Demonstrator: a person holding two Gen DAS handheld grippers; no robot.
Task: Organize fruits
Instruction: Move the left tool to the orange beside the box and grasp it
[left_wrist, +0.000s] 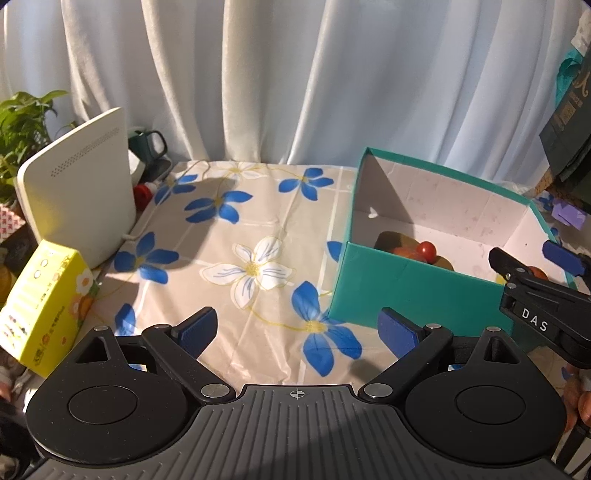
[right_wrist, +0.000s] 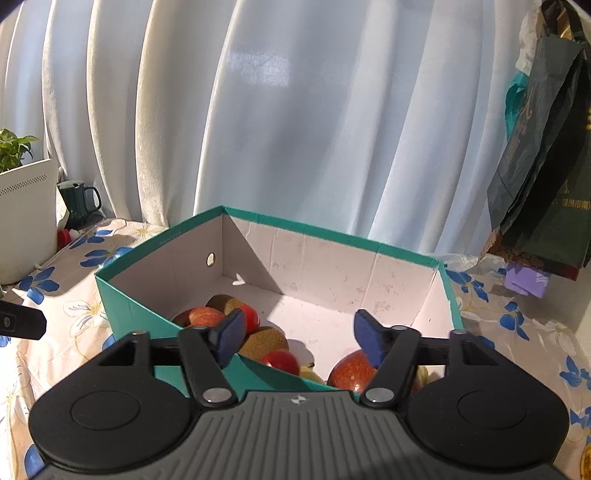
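A teal cardboard box (right_wrist: 125, 295) with a white inside stands on the flowered tablecloth; it also shows in the left wrist view (left_wrist: 417, 291). Inside lie a red apple (right_wrist: 351, 371), brown kiwis (right_wrist: 264, 341), a small red tomato (right_wrist: 282, 362) and other fruit near the box's front wall. My right gripper (right_wrist: 299, 336) is open and empty, hovering over the box's near corner above the fruit. My left gripper (left_wrist: 297, 328) is open and empty above the bare cloth, left of the box. The right gripper (left_wrist: 532, 262) shows at the left wrist view's right edge.
A white device (left_wrist: 77, 184) and a yellow carton (left_wrist: 44, 306) stand at the table's left. A dark green mug (right_wrist: 77, 201) and a plant (left_wrist: 22, 122) sit behind. A dark bag (right_wrist: 543, 177) hangs at the right. White curtains hang behind the table.
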